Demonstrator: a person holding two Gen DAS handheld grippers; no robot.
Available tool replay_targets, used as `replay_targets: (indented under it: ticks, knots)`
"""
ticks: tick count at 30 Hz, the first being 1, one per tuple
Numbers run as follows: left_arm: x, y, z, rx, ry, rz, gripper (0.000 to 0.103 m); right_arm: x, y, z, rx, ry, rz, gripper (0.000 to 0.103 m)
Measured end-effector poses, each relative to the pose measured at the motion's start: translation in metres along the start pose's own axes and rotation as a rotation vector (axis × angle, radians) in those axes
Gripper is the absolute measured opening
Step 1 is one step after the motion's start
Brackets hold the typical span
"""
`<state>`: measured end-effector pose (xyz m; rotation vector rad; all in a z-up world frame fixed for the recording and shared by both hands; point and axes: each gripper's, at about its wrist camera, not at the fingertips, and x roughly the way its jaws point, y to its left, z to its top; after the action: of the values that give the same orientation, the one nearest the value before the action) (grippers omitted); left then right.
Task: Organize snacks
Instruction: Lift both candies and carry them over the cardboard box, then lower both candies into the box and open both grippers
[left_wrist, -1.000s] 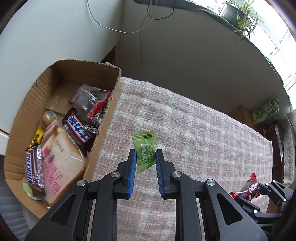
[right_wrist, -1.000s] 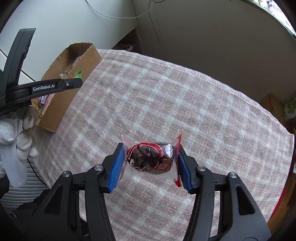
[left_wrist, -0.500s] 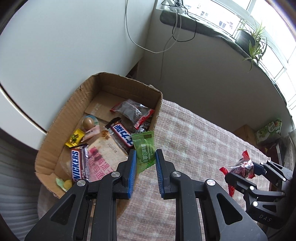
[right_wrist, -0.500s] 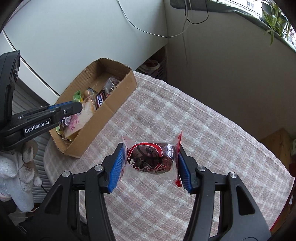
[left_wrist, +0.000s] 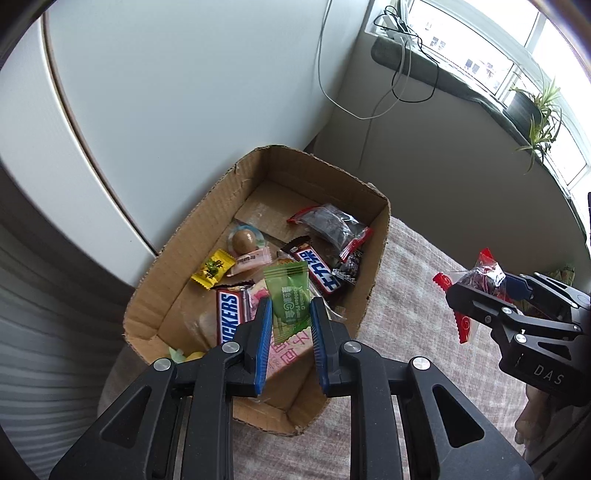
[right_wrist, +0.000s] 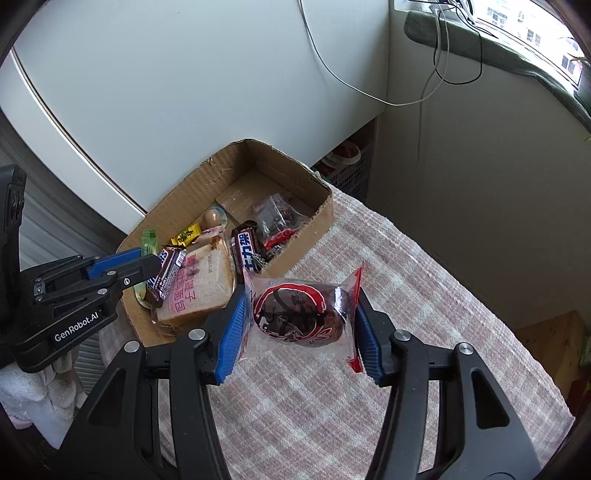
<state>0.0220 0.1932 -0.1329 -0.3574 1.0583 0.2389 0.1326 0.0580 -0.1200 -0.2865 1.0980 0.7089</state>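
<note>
Now left tongs (left_wrist: 291, 325) clamped on green sachet (left_wrist: 289, 302); right tongs (right_wrist: 299, 325) clamped on red-wrapped cake (right_wrist: 301, 314).

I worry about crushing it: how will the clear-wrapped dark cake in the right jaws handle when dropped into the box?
The cake packet looks soft: a rounded dark lump in loose clear film, so a hard squeeze may dent it. Its glossy film likely slips easily. The crimped red ends flop past the right gripper, so it should land limply in the cardboard box, not roll.

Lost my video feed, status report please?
Left gripper shut on green candy packet, over cardboard box. Right gripper shut on red-wrapped snack, over tablecloth. Nothing blocking.
</note>
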Motion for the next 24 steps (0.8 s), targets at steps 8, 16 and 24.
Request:
replay_targets:
  ticks: [8,16,24]
  knots:
    - [0.007,0.016,0.009,-0.017,0.004,0.021,0.019,0.02,0.023,0.032,-0.022,0.004,0.036,0.057]
    - [0.011,0.025,0.017,-0.027,-0.001,0.037,0.019,0.043,0.037,0.047,-0.037,0.033,0.038,0.058]
    - [0.014,0.031,0.02,-0.029,-0.001,0.046,0.019,0.057,0.037,0.051,-0.031,0.061,0.047,0.059]
